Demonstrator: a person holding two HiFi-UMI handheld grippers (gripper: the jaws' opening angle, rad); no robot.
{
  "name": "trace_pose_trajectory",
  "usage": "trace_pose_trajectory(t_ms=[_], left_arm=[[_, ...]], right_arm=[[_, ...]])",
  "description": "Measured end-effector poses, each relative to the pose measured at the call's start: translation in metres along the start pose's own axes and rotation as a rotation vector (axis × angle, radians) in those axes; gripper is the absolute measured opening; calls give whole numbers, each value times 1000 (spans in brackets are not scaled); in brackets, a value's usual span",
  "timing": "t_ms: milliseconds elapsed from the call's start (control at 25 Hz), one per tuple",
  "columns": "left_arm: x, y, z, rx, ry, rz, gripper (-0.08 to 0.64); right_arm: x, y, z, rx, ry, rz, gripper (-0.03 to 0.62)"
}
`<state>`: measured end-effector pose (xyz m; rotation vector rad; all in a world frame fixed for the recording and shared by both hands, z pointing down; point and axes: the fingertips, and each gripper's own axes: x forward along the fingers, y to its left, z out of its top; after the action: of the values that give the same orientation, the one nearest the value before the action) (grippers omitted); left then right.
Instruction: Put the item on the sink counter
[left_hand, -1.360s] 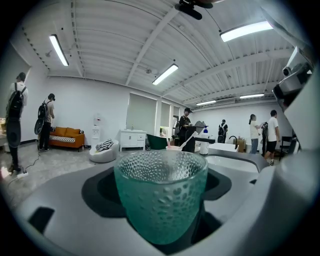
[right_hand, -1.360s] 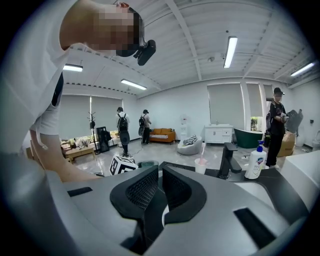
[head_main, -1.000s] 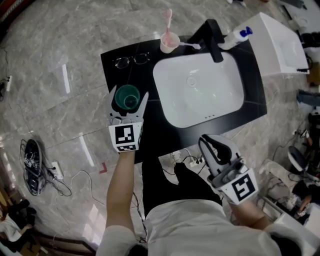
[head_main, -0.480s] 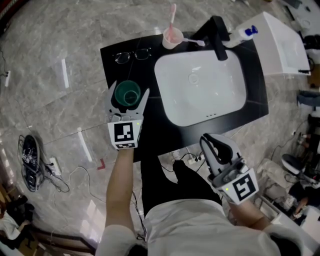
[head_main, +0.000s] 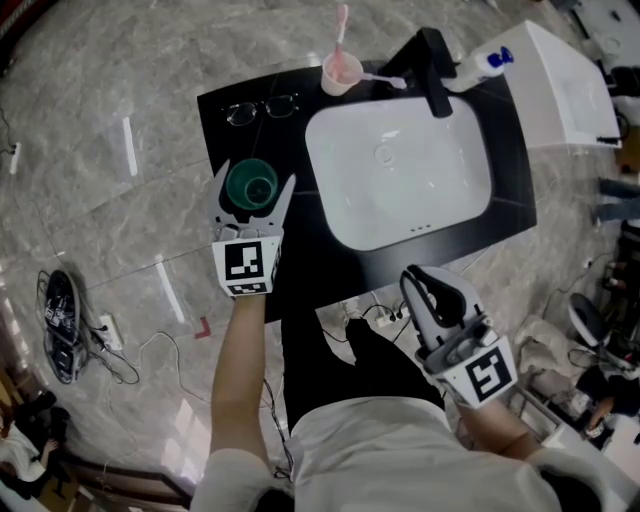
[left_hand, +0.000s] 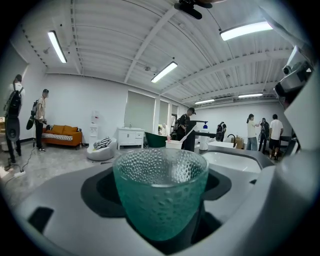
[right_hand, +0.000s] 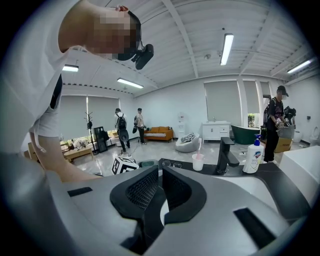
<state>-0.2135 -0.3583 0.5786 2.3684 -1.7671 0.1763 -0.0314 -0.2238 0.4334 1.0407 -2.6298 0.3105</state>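
A green dimpled glass cup (head_main: 251, 188) stands upright between the jaws of my left gripper (head_main: 253, 177), which is shut on it. It hovers over the front left part of the black sink counter (head_main: 300, 262); whether its base touches the top I cannot tell. In the left gripper view the cup (left_hand: 160, 195) fills the gap between the grey jaws. My right gripper (head_main: 424, 288) is off the counter's front edge, near my body, shut with nothing in it; its black pads (right_hand: 145, 192) nearly meet.
A white basin (head_main: 400, 175) fills the counter's middle. At the back are a black faucet (head_main: 436, 62), a pink cup with a toothbrush (head_main: 340, 70), glasses (head_main: 262, 108) and a soap bottle (head_main: 482, 64). A white cabinet (head_main: 565, 85) adjoins on the right. Cables and a power strip (head_main: 112, 342) lie on the floor.
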Motion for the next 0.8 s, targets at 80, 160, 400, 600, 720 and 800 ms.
trace_pose_trajectory(t_ms=[80,160,400,600,720,800], left_arm=[[1,-1,-2,-7,8,-7,397],[0,-2,-4,-12,18,-13,397],[2,-3,-5,-16,29,-20,397],[4,-5,-7,-14,39,-29,397],[3,-6,-10,-16,55,-41,397],[4,-7,-11,-17,63,-46,397]], right_arm=[[0,-1,1,0,-7,-5,49],[-2,-1,2,1,-11,-10,49],[-8,-4,2,2,-10,-28,49],[-11,-6,1,5,-15,-42,49],[-13,-5,5,7,-22,-48,49],[-15,-6,6,9,-21,-52,49]])
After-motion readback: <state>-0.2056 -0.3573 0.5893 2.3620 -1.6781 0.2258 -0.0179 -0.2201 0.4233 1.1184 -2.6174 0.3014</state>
